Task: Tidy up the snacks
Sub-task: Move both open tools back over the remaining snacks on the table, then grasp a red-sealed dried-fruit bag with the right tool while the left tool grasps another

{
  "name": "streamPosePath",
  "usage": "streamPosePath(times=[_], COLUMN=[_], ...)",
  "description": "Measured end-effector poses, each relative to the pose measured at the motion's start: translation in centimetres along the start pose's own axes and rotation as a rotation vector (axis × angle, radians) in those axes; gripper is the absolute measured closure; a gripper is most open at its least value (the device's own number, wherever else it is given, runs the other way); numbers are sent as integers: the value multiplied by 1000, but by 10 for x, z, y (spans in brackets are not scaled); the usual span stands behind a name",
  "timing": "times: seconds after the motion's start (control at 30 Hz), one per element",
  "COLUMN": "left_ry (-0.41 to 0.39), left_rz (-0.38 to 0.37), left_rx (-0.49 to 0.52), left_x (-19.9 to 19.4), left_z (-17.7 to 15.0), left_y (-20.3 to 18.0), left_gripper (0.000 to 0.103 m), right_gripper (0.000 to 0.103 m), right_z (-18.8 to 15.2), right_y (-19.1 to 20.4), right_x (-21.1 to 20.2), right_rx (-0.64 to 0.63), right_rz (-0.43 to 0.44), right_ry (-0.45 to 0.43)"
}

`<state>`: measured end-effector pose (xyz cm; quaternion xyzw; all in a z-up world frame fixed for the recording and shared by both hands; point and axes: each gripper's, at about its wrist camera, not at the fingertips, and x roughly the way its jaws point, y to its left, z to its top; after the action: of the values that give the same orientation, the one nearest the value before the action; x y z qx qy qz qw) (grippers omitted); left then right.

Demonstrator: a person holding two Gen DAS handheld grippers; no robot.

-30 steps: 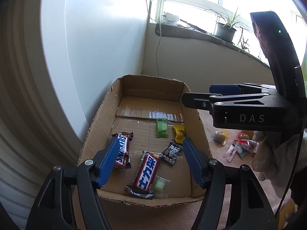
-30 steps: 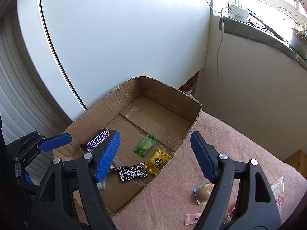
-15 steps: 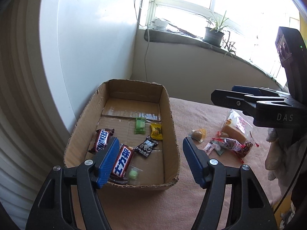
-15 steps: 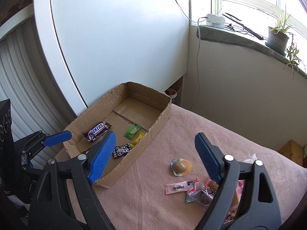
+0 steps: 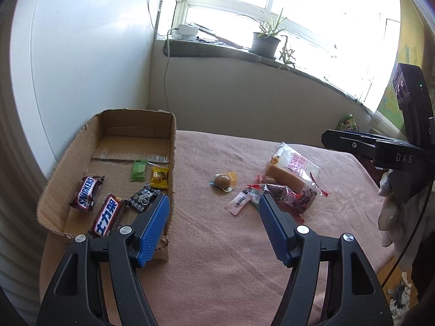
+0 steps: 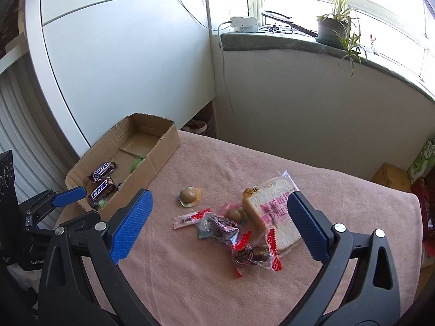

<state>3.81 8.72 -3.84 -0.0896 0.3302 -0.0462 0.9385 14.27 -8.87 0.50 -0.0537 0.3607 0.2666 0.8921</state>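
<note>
Left gripper (image 5: pixel 213 217): jaws standing wide apart, nothing between them, hovering beside the near right corner of the cardboard box (image 5: pixel 171 146). Right gripper (image 6: pixel 218 224): jaws also spread apart and gripping nothing, hanging over the loose snack pile (image 6: pixel 236 233) on the pink cloth (image 6: pixel 190 285). Sitting in the box: Snickers bar (image 5: pixel 86 197), a second chocolate bar (image 5: pixel 106 215), black packet (image 5: pixel 144 197), green packet (image 5: pixel 138 171), yellow packet (image 5: pixel 159 177). Bread packet (image 6: pixel 272 214) and round wrapped sweet (image 6: pixel 188 195) are lying outside on the cloth.
</note>
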Motion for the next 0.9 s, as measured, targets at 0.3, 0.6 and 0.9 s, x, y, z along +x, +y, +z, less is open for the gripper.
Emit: streamPosePath(times=[0.3, 0.6, 0.9], left_ry=[24, 95, 173], left_rz=[-58, -115, -193], left_rx=[42, 73, -17], left_x=[17, 47, 97], left_z=[-5, -4, 12], left_y=[-35, -53, -58], left_gripper=[35, 35, 35], right_gripper=[2, 2, 19], right_z=[-34, -78, -91], right_y=[-57, -63, -56], right_x=[-7, 11, 47], right_rx=[123, 208, 189], right_rz=[-60, 36, 76], right_ry=[31, 92, 147])
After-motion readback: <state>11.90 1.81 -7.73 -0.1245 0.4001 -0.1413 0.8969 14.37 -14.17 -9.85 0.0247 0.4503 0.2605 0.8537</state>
